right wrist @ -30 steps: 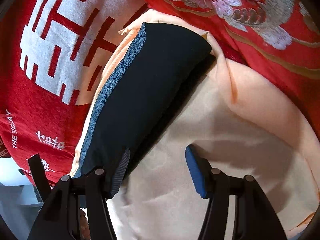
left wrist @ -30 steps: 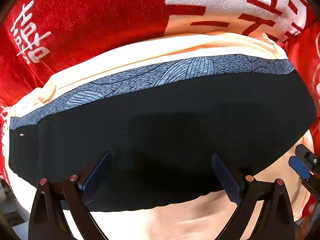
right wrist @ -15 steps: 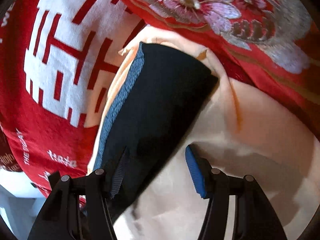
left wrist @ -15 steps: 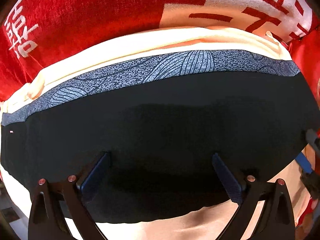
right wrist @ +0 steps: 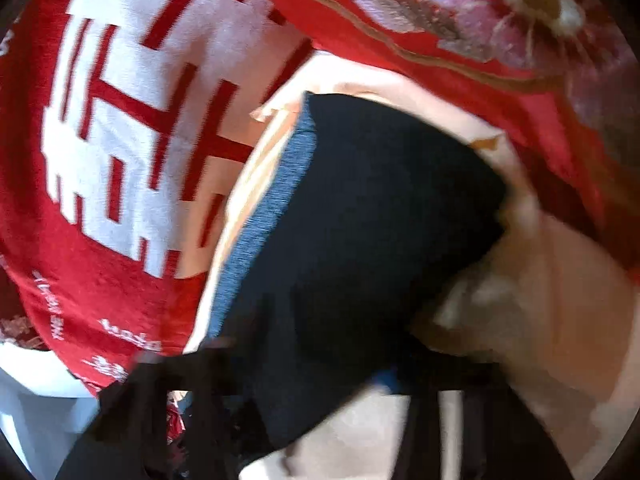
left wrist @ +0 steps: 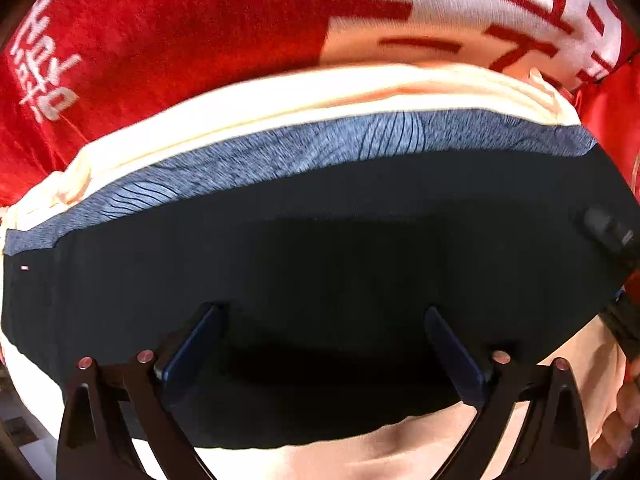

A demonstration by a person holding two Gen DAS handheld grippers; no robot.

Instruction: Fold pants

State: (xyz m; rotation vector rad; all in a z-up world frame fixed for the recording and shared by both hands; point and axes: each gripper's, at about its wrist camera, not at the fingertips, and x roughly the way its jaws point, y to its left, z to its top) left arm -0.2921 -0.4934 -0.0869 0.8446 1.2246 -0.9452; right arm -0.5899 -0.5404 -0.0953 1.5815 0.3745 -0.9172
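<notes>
The black pants (left wrist: 320,248) lie folded flat on a peach cloth, with a blue-grey patterned waistband (left wrist: 304,152) along their far edge. My left gripper (left wrist: 324,344) is open, its fingers resting over the near part of the pants. In the right wrist view the pants (right wrist: 360,220) run from upper middle down to the bottom. My right gripper (right wrist: 304,392) is blurred by motion at the pants' near end, and I cannot tell how its jaws stand. Its tip (left wrist: 608,232) also shows at the right edge of the left wrist view.
A peach cloth (left wrist: 280,96) lies under the pants (right wrist: 560,280). Beneath it is a red blanket with white characters (right wrist: 120,140) and a red floral cover (right wrist: 500,20) at the far right. A pale floor (right wrist: 32,400) shows at the lower left.
My right gripper moved onto the pants' near right end and the view is now blurred. My left gripper stayed open over the pants, shifting only slightly.
</notes>
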